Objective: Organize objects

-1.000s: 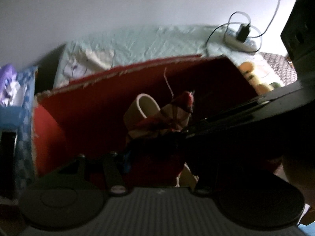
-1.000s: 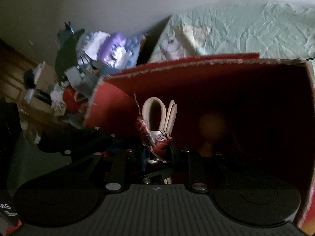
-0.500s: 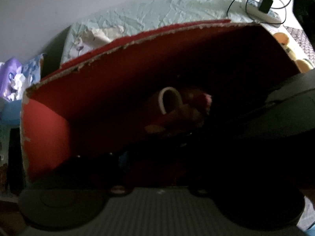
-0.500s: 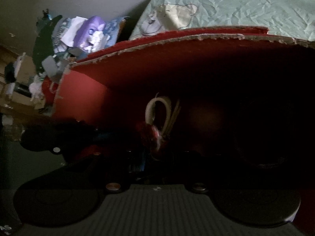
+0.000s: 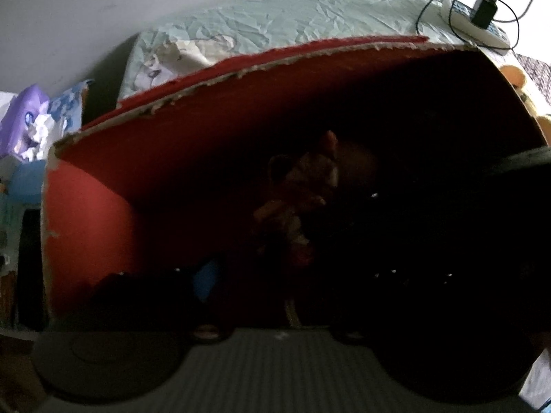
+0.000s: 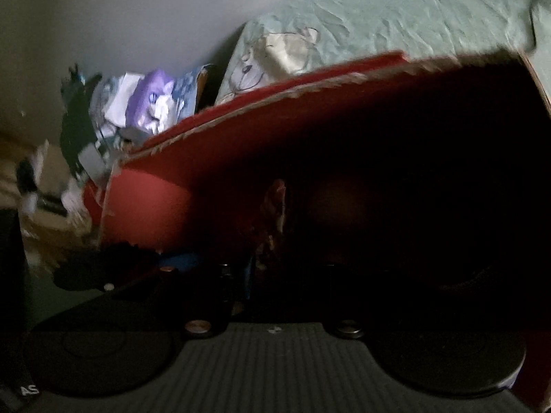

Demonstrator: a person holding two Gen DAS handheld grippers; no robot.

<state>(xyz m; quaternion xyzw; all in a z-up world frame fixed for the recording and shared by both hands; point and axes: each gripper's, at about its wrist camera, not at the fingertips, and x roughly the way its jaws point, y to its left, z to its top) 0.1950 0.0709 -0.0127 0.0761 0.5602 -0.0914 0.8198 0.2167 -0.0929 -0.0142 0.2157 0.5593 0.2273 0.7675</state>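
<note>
Both grippers are down inside the red box (image 5: 193,158), so it's very dark. Left gripper (image 5: 275,275): jaws lost in shadow, so I can't tell if they're clenched or released. Right gripper (image 6: 272,265): same, the fingers are black on black, no call on state.

Just ahead of both sits the red patterned bundle (image 5: 303,186), cloth-like with a pale edge. From the right wrist it shows as a narrow upright strip (image 6: 275,203). It's low in the box near the middle of the floor. Whether either set of jaws touches it, I can't tell.

My read: this is the drop-in step, with the bundle brought deep so it lands on the box floor and not on the torn cardboard rim (image 5: 310,56).

Outward: the box's left wall (image 6: 144,203) catches light. Behind the box is a wrinkled pale green bedsheet (image 5: 292,17); a power strip with a black charger (image 5: 482,13) lies at its far right. Left of the box is a clutter pile with a purple packet (image 6: 151,99).
</note>
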